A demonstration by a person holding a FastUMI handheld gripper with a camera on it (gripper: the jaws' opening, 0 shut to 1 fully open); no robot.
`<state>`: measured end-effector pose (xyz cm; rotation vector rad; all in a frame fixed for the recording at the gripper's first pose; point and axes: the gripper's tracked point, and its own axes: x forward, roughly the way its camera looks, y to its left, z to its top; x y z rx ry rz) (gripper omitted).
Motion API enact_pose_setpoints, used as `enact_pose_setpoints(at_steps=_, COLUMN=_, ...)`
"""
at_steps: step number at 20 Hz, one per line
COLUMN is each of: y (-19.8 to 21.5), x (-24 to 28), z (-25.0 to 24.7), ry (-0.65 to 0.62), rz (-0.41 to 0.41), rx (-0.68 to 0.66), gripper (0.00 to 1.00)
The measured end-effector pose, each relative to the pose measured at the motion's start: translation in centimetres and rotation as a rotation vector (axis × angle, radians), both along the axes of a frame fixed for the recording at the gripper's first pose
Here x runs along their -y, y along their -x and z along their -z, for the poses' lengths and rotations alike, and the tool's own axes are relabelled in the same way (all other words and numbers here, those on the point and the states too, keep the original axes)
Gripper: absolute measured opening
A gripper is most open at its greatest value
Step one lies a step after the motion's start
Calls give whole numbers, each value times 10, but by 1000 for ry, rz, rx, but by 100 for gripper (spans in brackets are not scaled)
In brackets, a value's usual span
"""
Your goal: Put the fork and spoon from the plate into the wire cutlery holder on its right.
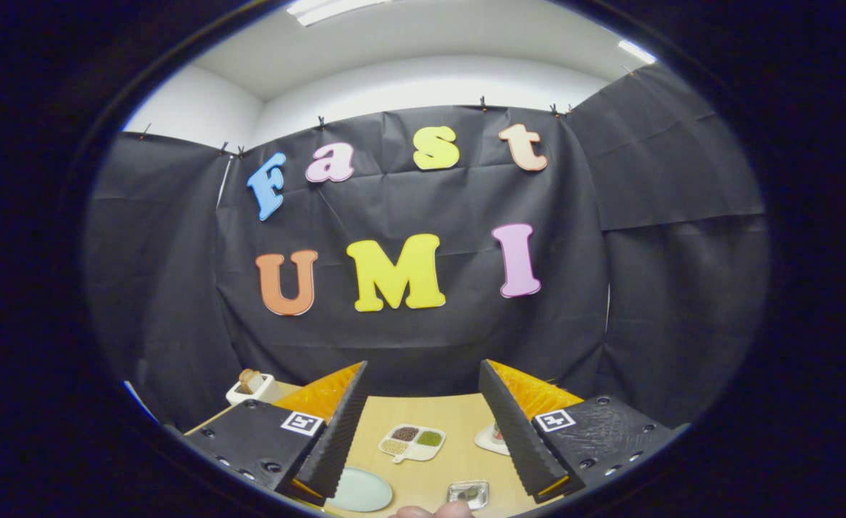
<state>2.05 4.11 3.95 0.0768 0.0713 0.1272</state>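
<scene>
Divided white dish (411, 441) of grains on wooden table (459, 467), small metal tray (467, 493) — white pot (252, 389) far left

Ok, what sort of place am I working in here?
It looks like a staged recording booth, not a real kitchen: black cloth walls are clipped up around a small wooden table set with a divided dish and a pale plate. The gripper has its fingers open above the table.
</scene>
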Motion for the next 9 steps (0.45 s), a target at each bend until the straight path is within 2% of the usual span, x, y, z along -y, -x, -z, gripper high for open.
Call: enact_pose_setpoints(at_steps=9, y=-1, x=1, z=5, ry=13, rz=27, rx=-11, gripper=91)
